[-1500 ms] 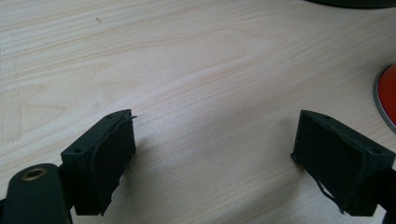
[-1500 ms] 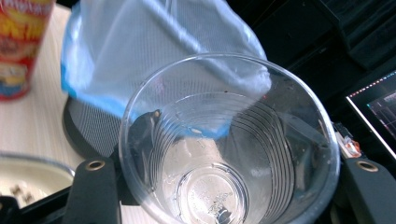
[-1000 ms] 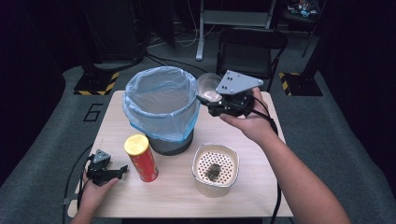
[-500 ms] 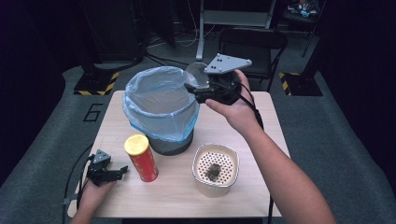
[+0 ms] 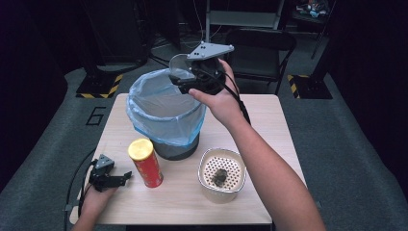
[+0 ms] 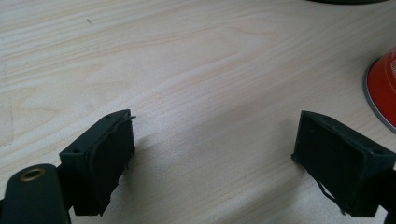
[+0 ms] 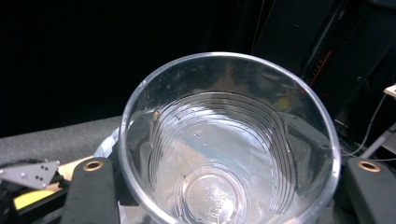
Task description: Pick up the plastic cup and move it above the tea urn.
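Observation:
A clear plastic cup (image 5: 178,65) lies on its side in the air over the far rim of the bin (image 5: 163,113), which is lined with a blue bag. My right gripper (image 5: 184,80) is shut on the cup (image 7: 229,135), a jaw on each side of its wall, and its inside looks nearly empty. My left gripper (image 5: 119,179) rests open on the wooden table (image 6: 187,56) at the front left, nothing between its jaws, just left of a red can with a yellow lid (image 5: 145,162).
A white tub (image 5: 207,185) with a perforated insert and a dark lump in it stands at the front right of the table (image 5: 269,125). The red can's base (image 6: 385,84) is close to my left gripper (image 6: 215,158). A chair (image 5: 260,45) stands behind the table.
My right hand has carried the cup left and upward, from beside the bin's right rim to above its far rim. The left gripper has stayed put.

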`<state>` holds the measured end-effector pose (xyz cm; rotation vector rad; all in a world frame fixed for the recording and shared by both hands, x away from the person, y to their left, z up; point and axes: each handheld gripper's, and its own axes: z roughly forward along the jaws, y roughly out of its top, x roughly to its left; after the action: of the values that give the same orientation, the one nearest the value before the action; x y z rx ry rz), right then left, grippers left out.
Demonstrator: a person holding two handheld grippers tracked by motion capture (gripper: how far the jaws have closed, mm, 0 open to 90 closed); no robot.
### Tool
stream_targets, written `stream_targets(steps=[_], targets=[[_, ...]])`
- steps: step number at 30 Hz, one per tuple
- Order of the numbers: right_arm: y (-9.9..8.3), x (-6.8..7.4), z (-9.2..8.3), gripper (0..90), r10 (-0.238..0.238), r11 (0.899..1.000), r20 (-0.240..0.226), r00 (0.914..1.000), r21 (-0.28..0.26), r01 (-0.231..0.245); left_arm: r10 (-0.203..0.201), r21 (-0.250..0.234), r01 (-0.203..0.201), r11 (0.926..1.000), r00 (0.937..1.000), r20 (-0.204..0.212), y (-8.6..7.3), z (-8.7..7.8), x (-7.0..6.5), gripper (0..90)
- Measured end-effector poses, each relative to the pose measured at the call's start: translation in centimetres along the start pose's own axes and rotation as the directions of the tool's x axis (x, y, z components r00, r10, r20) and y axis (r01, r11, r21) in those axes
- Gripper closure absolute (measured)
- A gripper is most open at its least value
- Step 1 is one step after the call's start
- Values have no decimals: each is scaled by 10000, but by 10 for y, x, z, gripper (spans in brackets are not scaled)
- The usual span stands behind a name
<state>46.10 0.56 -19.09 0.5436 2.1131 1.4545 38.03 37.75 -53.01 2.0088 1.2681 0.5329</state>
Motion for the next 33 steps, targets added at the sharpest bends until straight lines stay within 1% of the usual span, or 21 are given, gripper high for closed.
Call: stream_targets(steps=[2, 3, 4, 7, 9, 10, 13, 15, 16, 17, 18, 19, 20, 21, 23, 24, 25, 27, 29, 31, 33], targets=[[-1, -1, 7, 328, 109, 9999, 31, 9999, 78, -110, 7, -3, -7, 10000, 10000, -2, 0, 0, 0, 120], [-3, -2, 14, 324, 288, 9994, 16, 9996, 199, -289, 82, 20, -82, 10000, 10000, -19, 0, 0, 0, 120], [-4, -2, 17, 321, 363, 9990, 9, 9993, 276, -363, 164, 12, -164, 9999, 9999, -23, 0, 0, 0, 119], [-10, -3, 30, 310, 508, 9972, 110, 9986, 542, -514, 174, 9, -174, 9998, 9998, -20, 0, 0, 0, 119], [-14, -3, 38, 308, 635, 9955, 85, 9979, 701, -640, 149, 47, -149, 9999, 9999, 3, 0, 0, 0, 119], [-16, -3, 42, 308, 615, 9950, 78, 9981, 782, -619, 192, 19, -192, 9998, 9998, -23, 0, 0, 0, 117], [-22, -2, 53, 307, 517, 9931, 140, 9986, 1049, -529, 45, 39, -44, 10000, 9999, -129, 1, 1, -1, 107], [-25, -1, 58, 306, 617, 9911, 171, 9979, 1170, -633, 180, 23, -180, 9998, 9998, 21, 1, 1, -2, 108], [-26, -1, 60, 306, 614, 9909, 196, 9979, 1187, -633, 240, 75, -242, 9997, 9994, 246, 1, 1, -3, 108], [-28, -1, 62, 305, 680, 9898, 243, 9974, 1239, -705, 355, 75, -357, 9993, 9990, 256, 1, 0, -3, 108], [-29, -1, 64, 304, 648, 9899, 247, 9976, 1251, -674, 372, 82, -375, 9993, 9987, 353, 1, 0, -3, 107], [-30, 0, 66, 300, 604, 9890, 281, 9978, 1335, -636, 449, 94, -453, 9989, 9984, 357, 0, 0, -3, 108], [-30, 1, 67, 294, 558, 9886, 295, 9980, 1384, -594, 416, 95, -420, 9991, 9982, 431, 0, -1, -3, 109], [-31, 2, 68, 285, 537, 9879, 296, 9981, 1441, -574, 460, 35, -462, 9989, 9982, 378, -1, -1, -3, 111], [-32, 3, 71, 244, 548, 9874, 161, 9984, 1478, -566, 378, 50, -379, 9993, 9988, 301, 0, -1, -2, 120], [-33, 3, 72, 213, 430, 9880, 208, 9989, 1479, -456, 383, 66, -385, 9992, 9989, 271, 0, -1, -2, 124], [-33, 4, 74, 151, 384, 9883, 217, 9990, 1466, -412, 273, 23, -274, 9996, 9993, 267, -1, -1, -2, 134], [-34, 6, 76, 123, 661, 9863, 85, 9978, 1510, -666, 296, 17, -296, 9996, 9993, 209, 0, -1, -2, 135], [-34, 8, 77, 32, 664, 9869, 157, 9977, 1466, -679, 333, 73, -334, 9994, 9992, 201, 0, -1, -2, 134], [-35, 9, 76, 30, 687, 9859, 157, 9975, 1521, -703, 348, 65, -349, 9994, 9992, 205, 0, -1, -2, 134], [-35, 9, 75, 18, 597, 9859, 229, 9980, 1550, -625, 339, -29, -338, 9994, 9992, 204, -1, -1, -3, 130]])
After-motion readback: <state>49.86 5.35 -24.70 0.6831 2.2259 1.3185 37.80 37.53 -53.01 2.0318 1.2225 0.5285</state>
